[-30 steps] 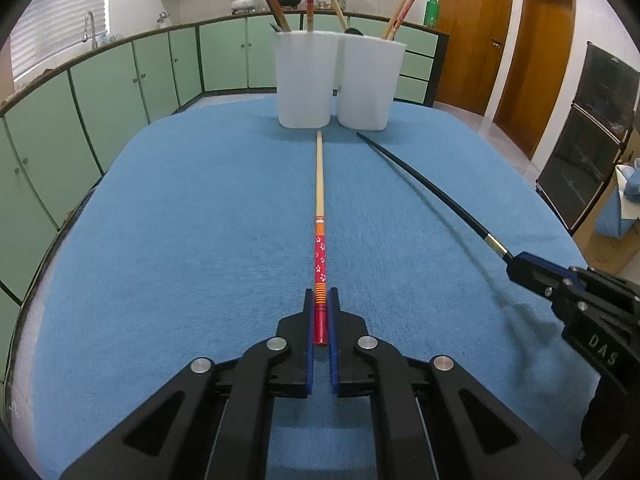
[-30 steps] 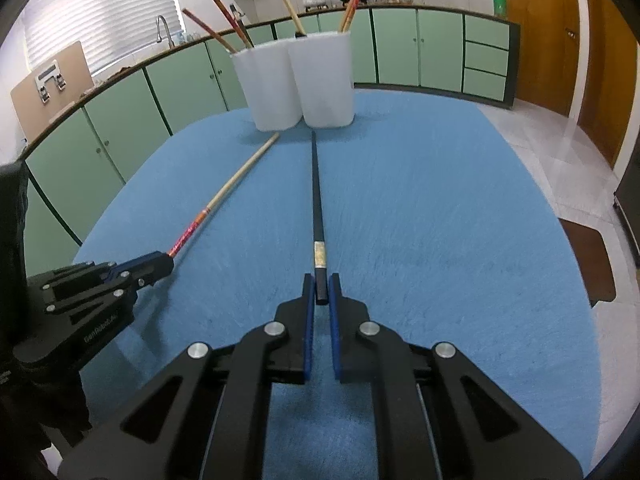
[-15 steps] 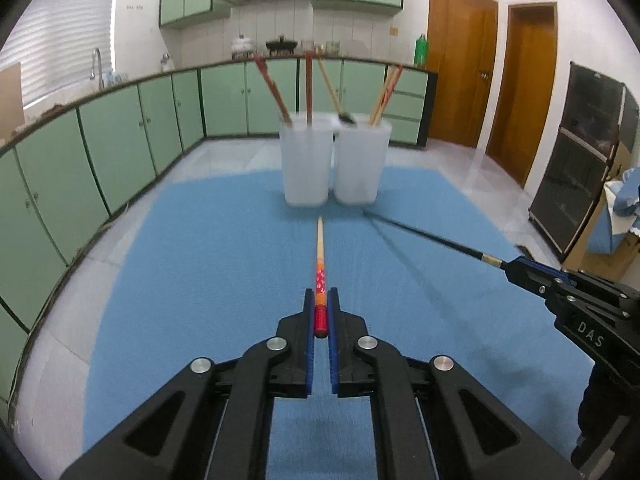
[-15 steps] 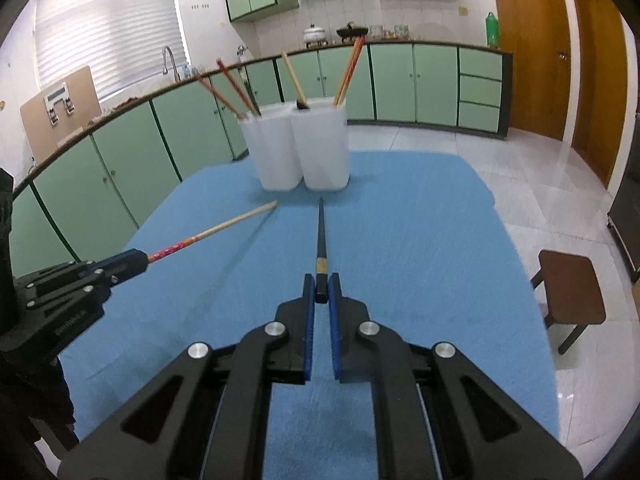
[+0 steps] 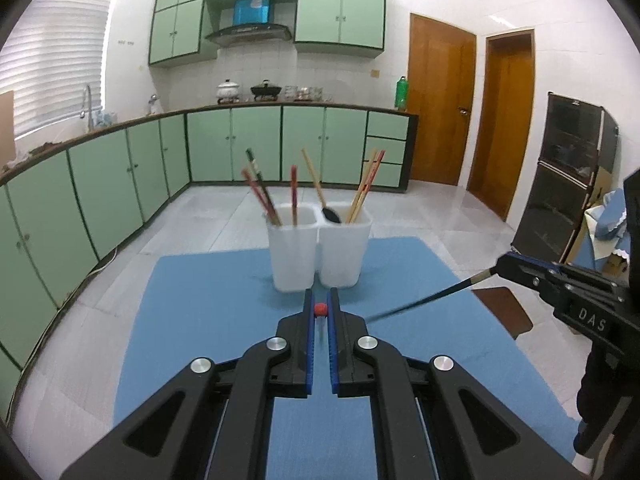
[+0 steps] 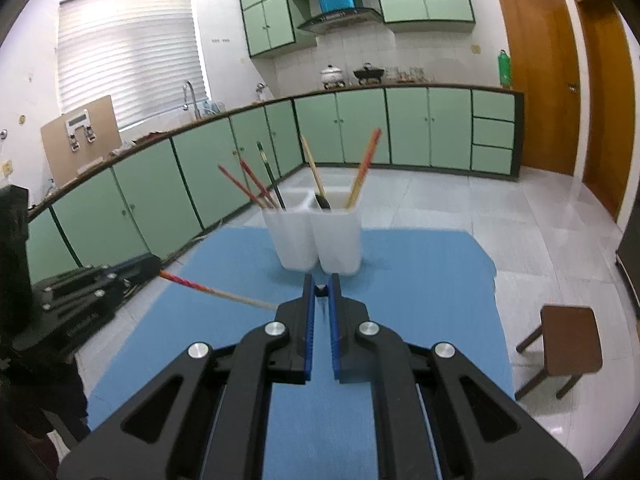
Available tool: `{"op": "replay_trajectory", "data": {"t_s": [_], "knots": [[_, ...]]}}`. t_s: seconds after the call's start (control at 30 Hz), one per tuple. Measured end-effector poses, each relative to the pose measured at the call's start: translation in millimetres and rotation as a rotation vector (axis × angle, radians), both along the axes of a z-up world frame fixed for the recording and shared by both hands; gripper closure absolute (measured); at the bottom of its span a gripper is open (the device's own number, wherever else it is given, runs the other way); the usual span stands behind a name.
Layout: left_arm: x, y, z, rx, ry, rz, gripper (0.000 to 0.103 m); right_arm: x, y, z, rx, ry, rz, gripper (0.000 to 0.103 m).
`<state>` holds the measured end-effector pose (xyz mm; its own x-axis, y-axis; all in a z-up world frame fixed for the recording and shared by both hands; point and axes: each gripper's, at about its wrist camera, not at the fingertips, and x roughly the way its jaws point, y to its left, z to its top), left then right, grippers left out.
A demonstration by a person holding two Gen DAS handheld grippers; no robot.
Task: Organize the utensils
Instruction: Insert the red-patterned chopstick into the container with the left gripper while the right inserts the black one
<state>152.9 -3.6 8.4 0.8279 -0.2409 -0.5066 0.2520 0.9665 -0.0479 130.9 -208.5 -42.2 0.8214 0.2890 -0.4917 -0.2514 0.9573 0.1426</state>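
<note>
My left gripper (image 5: 320, 297) is shut on the red end of a red and wood chopstick (image 5: 320, 310), which points away from me toward two white containers (image 5: 294, 256). My right gripper (image 6: 321, 281) is shut on the end of a black chopstick (image 6: 320, 290). Both chopsticks hang in the air above the blue tablecloth (image 5: 200, 300), short of the containers (image 6: 316, 240). The containers hold several upright chopsticks and a dark spoon (image 5: 331, 214). In the left wrist view the right gripper (image 5: 507, 265) holds the black chopstick (image 5: 424, 304). In the right wrist view the left gripper (image 6: 154, 265) holds the red chopstick (image 6: 212, 290).
The blue-covered table (image 6: 420, 280) ends just behind the containers. A brown stool (image 6: 568, 336) stands on the tiled floor to the right. Green kitchen cabinets (image 5: 120, 184) line the far wall and left side. A dark cabinet (image 5: 568, 184) is at the right.
Both grippers have risen from the table with their chopsticks, whose far ends have lifted off the cloth. The views now look over the containers from higher up.
</note>
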Motion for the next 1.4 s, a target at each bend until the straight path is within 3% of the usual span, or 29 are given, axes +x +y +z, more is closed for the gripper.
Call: {"op": "replay_trajectory", "data": {"t_s": [0.5,0.97,1.13,1.4], "knots": [[49,-14,25,-0.008,-0.028,-0.065,0.097,63,-5,57,0.004,-0.013,0.049,0.097],[105,-19,113,-0.043,-0.217,-0.050,0.097,129,-8,149,0.009,-0.183,0.017,0.097],[128,-22,118,-0.027,-0.233,-0.037,0.097,156,-4,148,-0.008,-0.194,0.006,0.097],[153,-12,102,-0.045,-0.192,-0.030,0.097,193,6,111,-0.027,-0.114,-0.002,0.097]]}}
